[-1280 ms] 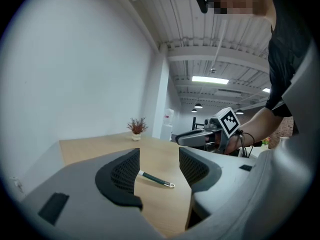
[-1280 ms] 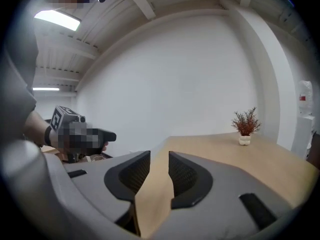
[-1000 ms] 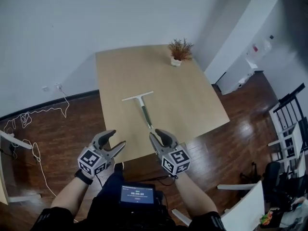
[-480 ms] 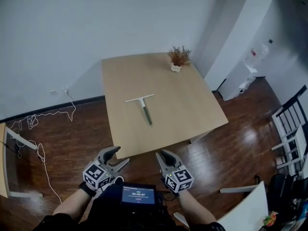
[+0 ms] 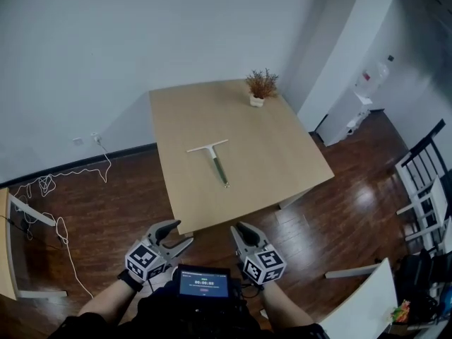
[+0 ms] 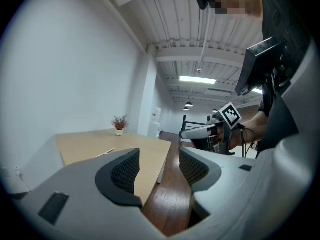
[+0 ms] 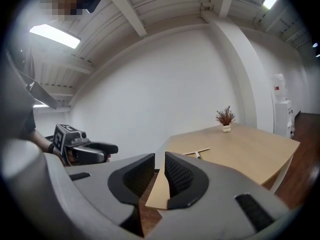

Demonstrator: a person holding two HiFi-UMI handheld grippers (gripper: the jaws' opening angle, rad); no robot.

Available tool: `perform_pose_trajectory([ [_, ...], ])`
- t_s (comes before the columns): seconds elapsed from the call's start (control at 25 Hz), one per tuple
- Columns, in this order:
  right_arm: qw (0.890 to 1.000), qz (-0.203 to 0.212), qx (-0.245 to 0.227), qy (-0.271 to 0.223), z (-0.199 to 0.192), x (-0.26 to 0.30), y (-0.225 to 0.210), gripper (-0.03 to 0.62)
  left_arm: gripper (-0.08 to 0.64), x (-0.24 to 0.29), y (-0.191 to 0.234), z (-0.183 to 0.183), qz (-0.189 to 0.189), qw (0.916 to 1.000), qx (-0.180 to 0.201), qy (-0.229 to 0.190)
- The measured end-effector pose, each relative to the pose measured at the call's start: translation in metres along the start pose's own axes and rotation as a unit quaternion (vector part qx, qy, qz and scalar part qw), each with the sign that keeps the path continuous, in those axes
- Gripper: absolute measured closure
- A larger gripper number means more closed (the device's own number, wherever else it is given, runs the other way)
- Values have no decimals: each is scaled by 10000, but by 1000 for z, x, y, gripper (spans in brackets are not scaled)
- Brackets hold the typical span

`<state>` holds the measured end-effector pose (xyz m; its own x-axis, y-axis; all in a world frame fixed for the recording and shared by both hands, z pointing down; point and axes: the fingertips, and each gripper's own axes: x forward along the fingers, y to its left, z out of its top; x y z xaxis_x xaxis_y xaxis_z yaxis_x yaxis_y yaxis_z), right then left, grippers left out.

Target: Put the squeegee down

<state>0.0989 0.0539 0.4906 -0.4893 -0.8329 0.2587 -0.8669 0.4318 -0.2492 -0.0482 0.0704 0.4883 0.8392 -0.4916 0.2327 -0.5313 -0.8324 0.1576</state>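
The squeegee [image 5: 214,159] lies flat on the light wooden table [image 5: 282,154], white blade toward the far side, dark handle toward me. It shows small in the left gripper view [image 6: 106,152] and the right gripper view [image 7: 196,152]. Both grippers hang near my body, off the table's near edge and well short of the squeegee. My left gripper [image 5: 181,233] [image 6: 159,159] is open and empty. My right gripper [image 5: 239,229] [image 7: 160,171] holds nothing, with only a narrow gap between its pads.
A small potted plant [image 5: 261,85] stands at the table's far right corner. Dark wooden floor surrounds the table. A white cable [image 5: 49,189] lies on the floor at left. Chairs [image 5: 424,182] and a white tabletop corner [image 5: 367,302] are at right. A screen [image 5: 203,284] sits at my chest.
The view has backed away from the table. Both grippers have drawn back from the table's near edge toward my body. The squeegee has stayed where it lay.
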Motion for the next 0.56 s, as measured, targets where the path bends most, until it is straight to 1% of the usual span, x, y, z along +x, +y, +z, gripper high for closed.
perform_pose_trajectory([
  [0.16,9999,-68,-98,-106,12,4,9,509,305,-6,11,-7,-161,9996,248,9],
  [0.2,9999,-89,-104,-95,12,4,10,509,305,-7,11,-5,-177,9995,248,-8],
  [0.36,9998,-151,-57,-72,7,3,17,509,305,-15,11,11,-132,9999,17,-104],
  [0.56,9998,-199,-26,-83,8,9,24,509,305,-23,23,-1,-154,9998,85,-78],
])
